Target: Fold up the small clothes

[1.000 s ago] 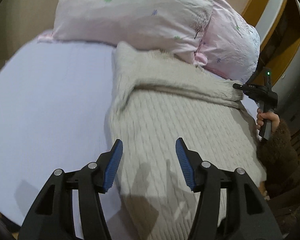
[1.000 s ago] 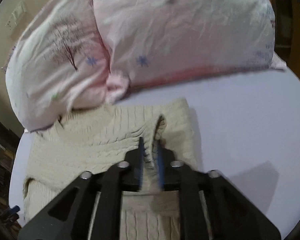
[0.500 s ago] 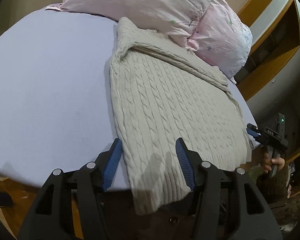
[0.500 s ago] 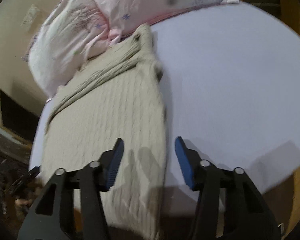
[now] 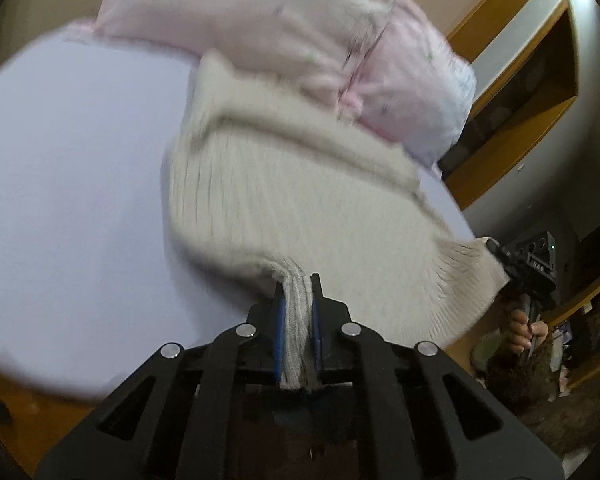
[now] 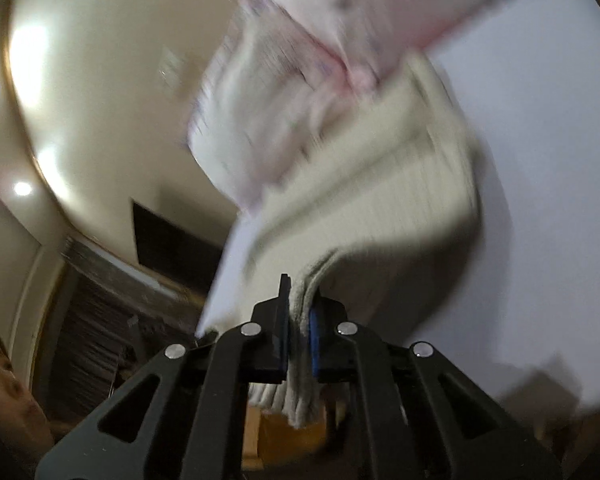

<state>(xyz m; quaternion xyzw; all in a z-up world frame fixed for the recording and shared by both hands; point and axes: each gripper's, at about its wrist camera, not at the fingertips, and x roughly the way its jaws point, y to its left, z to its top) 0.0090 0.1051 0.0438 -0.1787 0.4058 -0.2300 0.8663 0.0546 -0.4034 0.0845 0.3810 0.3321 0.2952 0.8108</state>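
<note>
A cream cable-knit sweater lies on a lavender bed sheet, its sleeves folded across the top near the pillows. My left gripper is shut on the sweater's bottom hem at its left corner and lifts it. My right gripper is shut on the hem at the other corner; it also shows at the right of the left wrist view, with the hem stretched to it. The sweater is blurred in the right wrist view.
Two pale pink pillows lie at the head of the bed, touching the sweater's top. The bed's near edge runs under both grippers. A wooden door frame stands at the right. A wall with a dark opening is left in the right wrist view.
Both grippers were open above the hem half a second ago; now both are shut on the hem and have raised it off the bed. Both views are motion-blurred.
</note>
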